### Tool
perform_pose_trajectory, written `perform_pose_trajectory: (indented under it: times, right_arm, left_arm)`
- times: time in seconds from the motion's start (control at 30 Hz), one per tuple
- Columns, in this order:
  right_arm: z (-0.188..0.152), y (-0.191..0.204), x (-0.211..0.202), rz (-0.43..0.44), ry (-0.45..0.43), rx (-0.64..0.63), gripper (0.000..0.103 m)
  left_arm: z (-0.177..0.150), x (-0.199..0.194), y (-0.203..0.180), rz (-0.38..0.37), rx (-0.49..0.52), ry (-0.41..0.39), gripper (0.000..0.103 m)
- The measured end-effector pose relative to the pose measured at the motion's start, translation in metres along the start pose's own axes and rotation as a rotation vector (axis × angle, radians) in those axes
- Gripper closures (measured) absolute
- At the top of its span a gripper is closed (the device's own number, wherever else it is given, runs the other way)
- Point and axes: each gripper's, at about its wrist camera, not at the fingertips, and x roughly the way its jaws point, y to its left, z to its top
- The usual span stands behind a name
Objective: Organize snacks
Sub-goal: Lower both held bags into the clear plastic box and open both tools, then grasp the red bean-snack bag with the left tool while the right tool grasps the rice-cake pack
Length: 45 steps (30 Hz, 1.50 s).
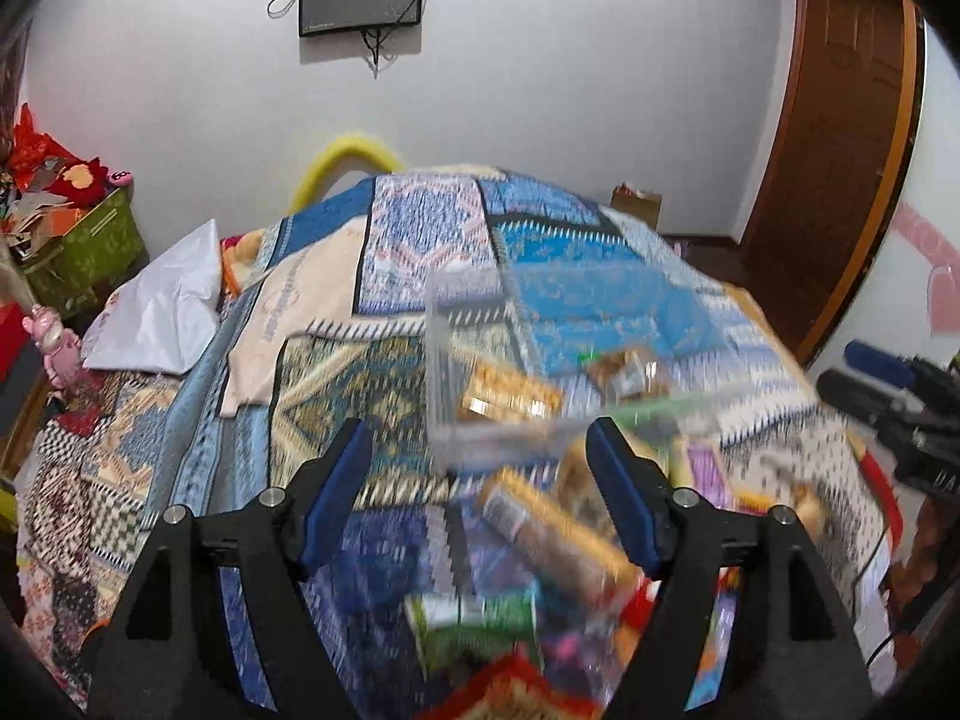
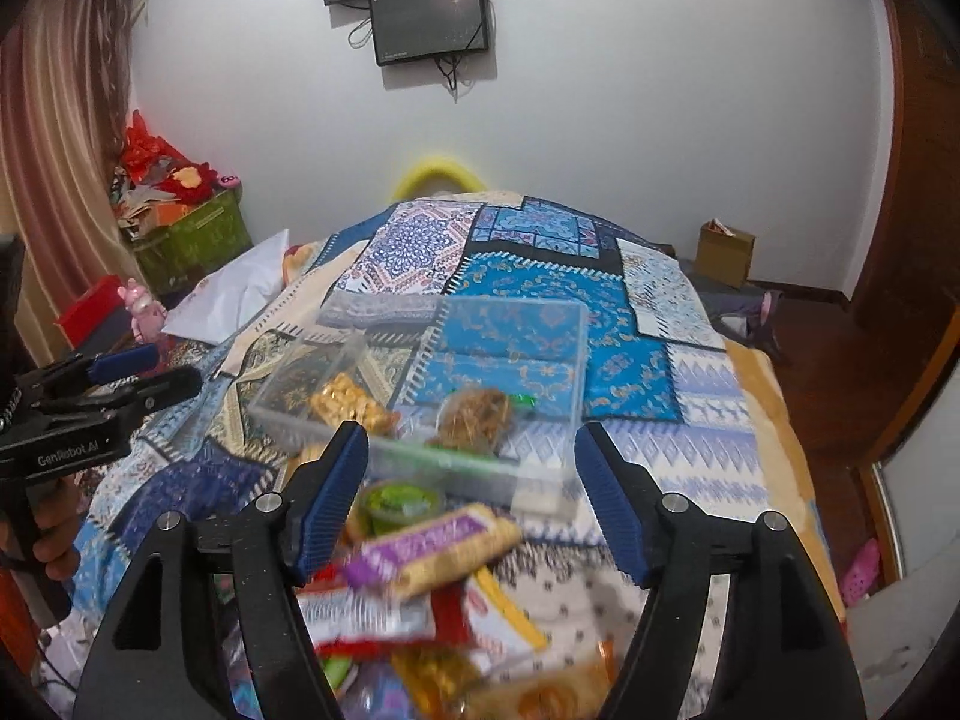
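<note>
A clear plastic divided box (image 2: 577, 360) lies on the patchwork bedspread (image 2: 708, 384). A golden snack pack (image 2: 351, 405) is in its left compartment and a brown snack (image 2: 477, 414) in its right one. Loose snack packets are heaped in front of it, among them a purple-labelled biscuit pack (image 2: 444, 549) and a small green cup (image 2: 399, 504). My right gripper (image 2: 472, 438) hovers open above the heap's far edge, holding nothing. My left gripper (image 1: 479, 438) is open too and empty, over the blurred heap (image 1: 540, 540) and just short of the box (image 1: 438, 360). Each gripper shows at the edge of the other's view, the left gripper (image 2: 150, 373) and the right gripper (image 1: 864, 372).
A white pillow (image 1: 162, 306) and a cream cloth (image 1: 300, 312) lie on the bed's left side. A green bin (image 1: 84, 246) of toys stands by the left wall. A cardboard box (image 2: 726, 252) sits on the floor at the right, near a wooden door (image 1: 840, 150).
</note>
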Motion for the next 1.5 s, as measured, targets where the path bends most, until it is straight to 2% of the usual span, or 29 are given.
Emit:
perform_pose_trajectory:
  times: [0.43, 0.57, 0.67, 0.83, 1.1, 1.33, 1.4, 1.5]
  right_arm:
    - [-0.070, -0.025, -0.009, -0.053, 0.119, 0.096, 0.032]
    - [-0.090, -0.033, -0.005, -0.071, 0.158, 0.140, 0.032]
    - [-0.103, -0.039, 0.000, -0.073, 0.191, 0.169, 0.032]
    - [-0.114, -0.040, 0.010, -0.047, 0.228, 0.196, 0.032]
    - [-0.107, -0.043, 0.022, -0.011, 0.229, 0.237, 0.032]
    - [-0.108, -0.047, 0.038, -0.003, 0.246, 0.277, 0.033]
    - [-0.108, -0.047, 0.038, -0.013, 0.244, 0.271, 0.037]
    - [-0.108, -0.050, 0.038, -0.026, 0.242, 0.259, 0.046]
  left_arm:
    - [-0.086, -0.008, 0.003, 0.047, -0.032, 0.144, 0.029]
    - [-0.104, -0.009, 0.005, 0.007, -0.070, 0.181, 0.029]
    - [-0.117, -0.006, 0.004, -0.005, -0.089, 0.215, 0.025]
    - [-0.128, 0.006, -0.004, -0.036, -0.096, 0.266, 0.024]
    - [-0.125, 0.024, -0.009, -0.058, -0.146, 0.276, 0.022]
    - [-0.129, 0.043, -0.018, -0.082, -0.129, 0.305, 0.019]
    - [-0.128, 0.044, -0.016, -0.078, -0.124, 0.291, 0.019]
    - [-0.128, 0.043, -0.015, -0.080, -0.119, 0.272, 0.029]
